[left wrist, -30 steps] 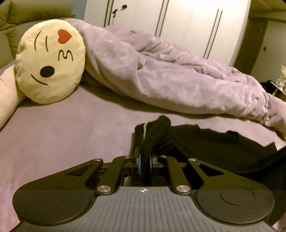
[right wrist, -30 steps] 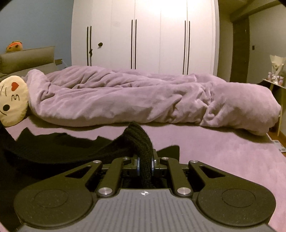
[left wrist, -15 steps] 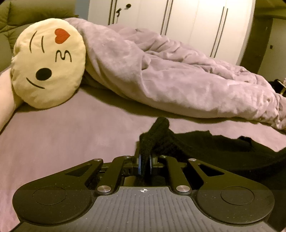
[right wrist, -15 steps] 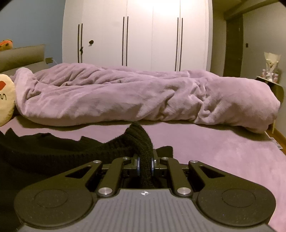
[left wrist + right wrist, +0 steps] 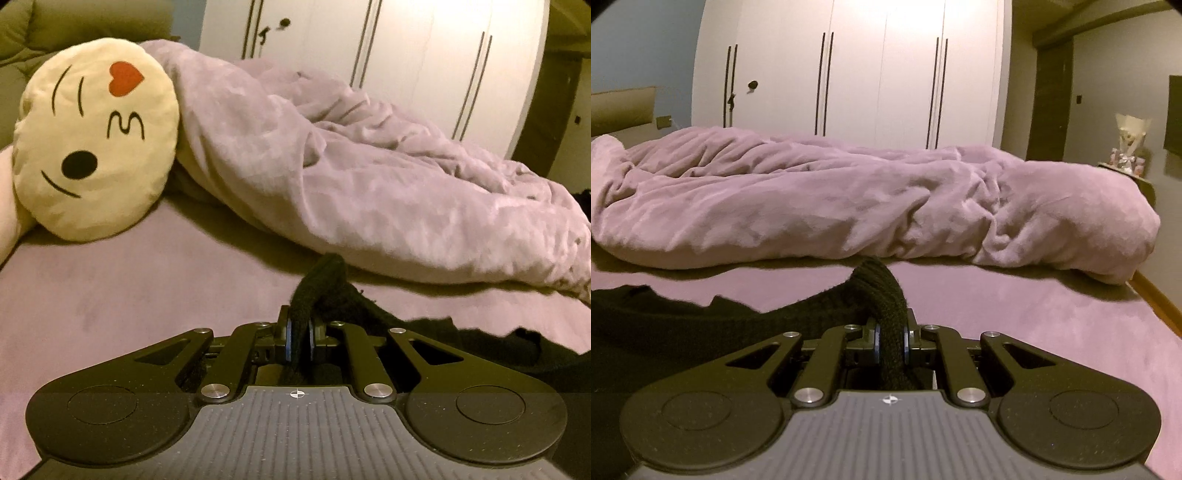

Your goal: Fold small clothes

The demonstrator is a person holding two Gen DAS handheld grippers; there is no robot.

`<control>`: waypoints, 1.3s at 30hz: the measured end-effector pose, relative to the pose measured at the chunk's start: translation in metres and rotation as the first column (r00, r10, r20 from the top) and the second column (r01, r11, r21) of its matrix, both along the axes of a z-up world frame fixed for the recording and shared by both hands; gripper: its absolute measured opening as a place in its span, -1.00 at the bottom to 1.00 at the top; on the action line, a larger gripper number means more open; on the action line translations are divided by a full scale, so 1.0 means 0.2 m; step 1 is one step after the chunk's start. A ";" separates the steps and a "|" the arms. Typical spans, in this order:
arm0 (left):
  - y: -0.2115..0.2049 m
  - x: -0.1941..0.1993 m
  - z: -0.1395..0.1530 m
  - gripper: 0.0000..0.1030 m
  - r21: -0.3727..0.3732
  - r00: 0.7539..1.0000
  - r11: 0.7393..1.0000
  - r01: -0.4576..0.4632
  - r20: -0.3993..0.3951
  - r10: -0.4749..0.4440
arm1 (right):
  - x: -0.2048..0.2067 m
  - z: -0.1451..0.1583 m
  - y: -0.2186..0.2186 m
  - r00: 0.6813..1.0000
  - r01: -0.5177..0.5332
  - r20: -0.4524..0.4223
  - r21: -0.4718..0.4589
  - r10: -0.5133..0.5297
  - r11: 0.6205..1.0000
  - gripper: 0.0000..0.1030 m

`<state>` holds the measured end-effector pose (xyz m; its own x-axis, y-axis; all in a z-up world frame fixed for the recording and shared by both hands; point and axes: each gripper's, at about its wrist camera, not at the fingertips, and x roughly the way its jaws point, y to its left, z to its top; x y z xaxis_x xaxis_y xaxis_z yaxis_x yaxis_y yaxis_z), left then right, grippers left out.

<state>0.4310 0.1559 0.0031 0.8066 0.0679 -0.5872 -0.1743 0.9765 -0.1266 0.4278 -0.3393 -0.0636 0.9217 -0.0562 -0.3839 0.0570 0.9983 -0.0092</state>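
On my left tongs (image 5: 299,341) the blue pads are closed tight on a bunched fold of the black knitted garment (image 5: 321,291), unchanged from a second ago; the rest of that garment trails off to the right, low over the mauve bed sheet (image 5: 129,288). My right tongs (image 5: 891,341) are likewise clamped on a thick rolled edge of the same black knit (image 5: 879,291), the cloth stretching away to the left of that view, and that grip has not altered either. Both views have advanced toward the crumpled mauve plush duvet (image 5: 369,177): the round cream cushion with a winking face and red heart (image 5: 96,140) now fills more of the left view, while it has dropped out of the right view entirely. The white wardrobe with dark vertical handles (image 5: 849,74) looms larger. The garment sits nearer the duvet's edge than before, with less open sheet between them.
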 end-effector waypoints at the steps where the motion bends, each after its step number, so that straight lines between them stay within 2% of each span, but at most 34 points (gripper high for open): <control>1: 0.00 0.01 0.00 -0.80 -0.001 1.000 1.000 -0.001 0.008 0.001 | 0.02 0.00 0.00 1.000 0.002 0.005 -0.004 -0.002 1.000 -0.81; 5: 0.02 0.07 -0.01 -0.79 0.011 1.000 1.000 -0.021 0.023 0.021 | 0.09 0.00 0.01 0.999 0.027 0.024 -0.018 -0.026 0.999 -0.81; 8: 0.05 0.11 -0.04 -0.79 -0.007 0.998 0.998 -0.058 0.037 0.058 | 0.15 0.00 0.00 0.998 0.057 0.035 -0.002 -0.057 0.998 -0.81; 10: 0.07 0.14 -0.07 -0.79 -0.009 0.994 0.995 -0.099 0.038 0.099 | 0.18 -0.01 -0.01 0.996 0.085 0.036 0.006 -0.085 0.996 -0.79; 11: 0.07 0.15 -0.10 -0.79 0.028 0.988 0.988 -0.154 0.036 0.153 | 0.20 -0.02 -0.01 0.994 0.100 0.030 0.006 -0.101 0.995 -0.78; 12: 0.08 0.16 -0.13 -0.78 0.058 0.982 0.980 -0.191 0.022 0.190 | 0.21 -0.04 -0.01 0.993 0.114 0.027 0.000 -0.114 0.993 -0.69; 13: 0.10 0.17 -0.16 -0.69 0.060 0.977 0.975 -0.212 -0.022 0.214 | 0.22 -0.05 -0.01 0.992 0.128 0.021 -0.008 -0.128 0.992 -0.39; 14: 0.13 0.17 -0.18 -0.62 0.030 0.973 0.975 -0.222 -0.056 0.223 | 0.23 -0.06 -0.01 0.989 0.146 0.011 -0.007 -0.146 0.989 -0.18; 16: 0.17 0.10 -0.21 -0.50 -0.050 0.975 0.975 -0.214 -0.075 0.210 | 0.17 -0.06 -0.04 0.986 0.163 0.027 0.041 -0.164 0.986 0.00; 18: 0.16 -0.01 -0.22 -0.26 -0.049 0.981 0.982 -0.182 -0.074 0.178 | 0.04 -0.03 -0.06 0.984 0.165 0.050 0.102 -0.170 0.981 0.11; 19: 0.14 -0.07 -0.23 -0.05 -0.032 0.985 0.987 -0.155 -0.082 0.152 | -0.03 -0.03 -0.08 0.985 0.157 0.049 0.132 -0.165 0.979 0.18; 20: 0.12 -0.13 -0.23 0.13 -0.012 0.988 0.991 -0.134 -0.084 0.133 | -0.10 -0.04 -0.09 0.990 0.128 0.040 0.172 -0.137 0.977 0.18; 22: 0.06 -0.28 -0.26 0.18 0.030 0.991 0.995 -0.100 -0.083 0.102 | -0.29 -0.06 -0.10 0.995 0.084 0.035 0.243 -0.095 0.966 0.18; 25: -0.06 -0.50 -0.28 0.25 0.080 0.995 0.995 -0.067 -0.063 0.072 | -0.53 -0.13 -0.06 0.999 0.005 0.037 0.277 -0.016 0.961 0.15; 28: -0.21 -0.64 -0.27 0.42 0.130 0.998 0.989 -0.068 -0.004 0.069 | -0.66 -0.20 0.05 0.998 -0.064 0.025 0.273 0.059 0.960 -0.08; 29: -0.26 -0.67 -0.26 0.47 0.136 0.998 0.989 -0.057 0.011 0.056 | -0.66 -0.21 0.08 0.996 -0.094 0.018 0.285 0.093 0.954 -0.23; 30: -0.31 -0.68 -0.26 0.48 0.138 0.999 0.990 -0.031 0.018 0.028 | -0.65 -0.22 0.13 0.989 -0.137 -0.001 0.315 0.145 0.939 -0.26; 32: -0.43 -0.68 -0.24 0.57 0.111 1.000 0.994 0.001 0.026 -0.004 | -0.61 -0.23 0.22 0.971 -0.209 -0.035 0.356 0.237 0.911 -0.26; 34: -0.52 -0.66 -0.22 0.67 0.059 0.999 0.998 0.035 0.037 -0.037 | -0.58 -0.24 0.32 0.945 -0.286 -0.035 0.387 0.324 0.876 -0.26; 36: -0.60 -0.65 -0.22 0.69 0.014 0.998 0.999 0.040 0.054 -0.041 | -0.53 -0.26 0.37 0.926 -0.310 -0.046 0.475 0.376 0.823 -0.26; 38: -0.67 -0.64 -0.22 0.64 -0.005 0.995 0.998 0.060 0.083 -0.060 | -0.48 -0.30 0.40 0.921 -0.303 -0.059 0.510 0.384 0.805 -0.29; 39: -0.70 -0.65 -0.21 0.63 -0.005 0.994 0.999 0.052 0.098 -0.052 | -0.47 -0.33 0.40 0.924 -0.295 -0.065 0.508 0.378 0.810 -0.39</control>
<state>0.3014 0.0164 -0.0393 0.8624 0.0205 -0.5058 -0.1099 0.9829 -0.1475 0.3331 -0.2597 -0.1294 0.7741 0.4752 -0.4183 -0.2443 0.8338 0.4950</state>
